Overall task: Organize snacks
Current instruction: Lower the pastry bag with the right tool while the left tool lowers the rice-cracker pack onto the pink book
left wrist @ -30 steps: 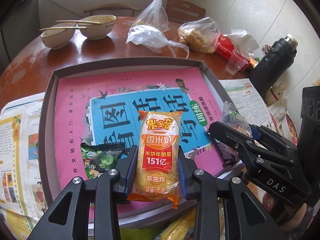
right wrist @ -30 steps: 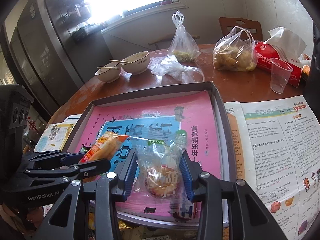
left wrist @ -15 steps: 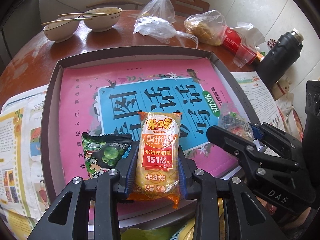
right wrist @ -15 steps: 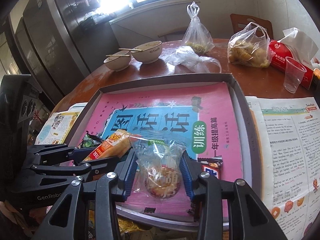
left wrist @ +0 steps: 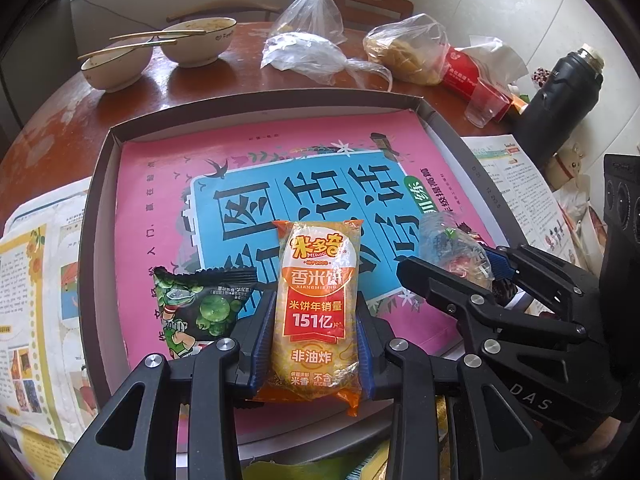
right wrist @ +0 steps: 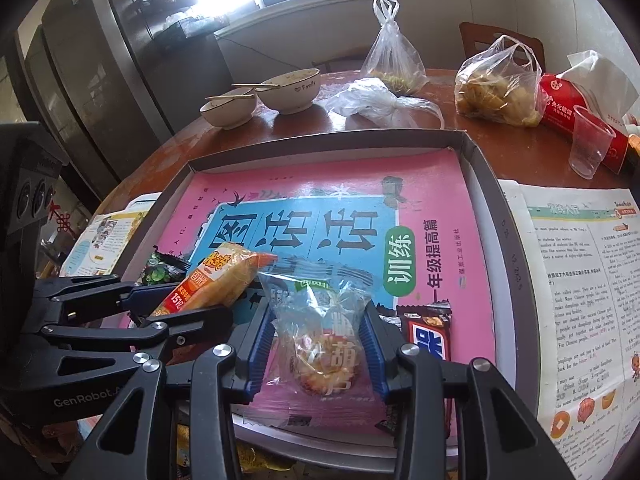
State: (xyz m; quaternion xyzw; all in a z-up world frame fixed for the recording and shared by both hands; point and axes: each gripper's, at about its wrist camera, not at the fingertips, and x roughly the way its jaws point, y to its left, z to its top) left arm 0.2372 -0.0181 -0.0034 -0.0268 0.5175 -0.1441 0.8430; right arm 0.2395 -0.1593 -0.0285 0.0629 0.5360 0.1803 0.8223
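My left gripper (left wrist: 314,320) is shut on an orange rice-cracker packet (left wrist: 316,280), held upright over the near edge of the grey tray (left wrist: 96,200). My right gripper (right wrist: 318,332) is shut on a clear-wrapped biscuit packet (right wrist: 320,336) just to its right over the same tray (right wrist: 492,208). Each gripper shows in the other's view: the right gripper (left wrist: 460,276) and the left gripper (right wrist: 188,300) with the orange packet (right wrist: 224,276). A green pea packet (left wrist: 200,304) and a dark snack bar (right wrist: 428,332) lie in the tray.
A pink and blue book cover lines the tray floor. Behind the tray are two bowls with chopsticks (left wrist: 196,40), tied plastic bags (left wrist: 308,52), a red tissue pack, a plastic cup (right wrist: 590,140) and a black flask (left wrist: 560,96). Newspapers (right wrist: 580,280) flank the tray.
My right gripper has carried its clear packet a little farther in over the tray and lower, and the dark snack bar has come into view beside it. The left gripper's grip is unchanged.
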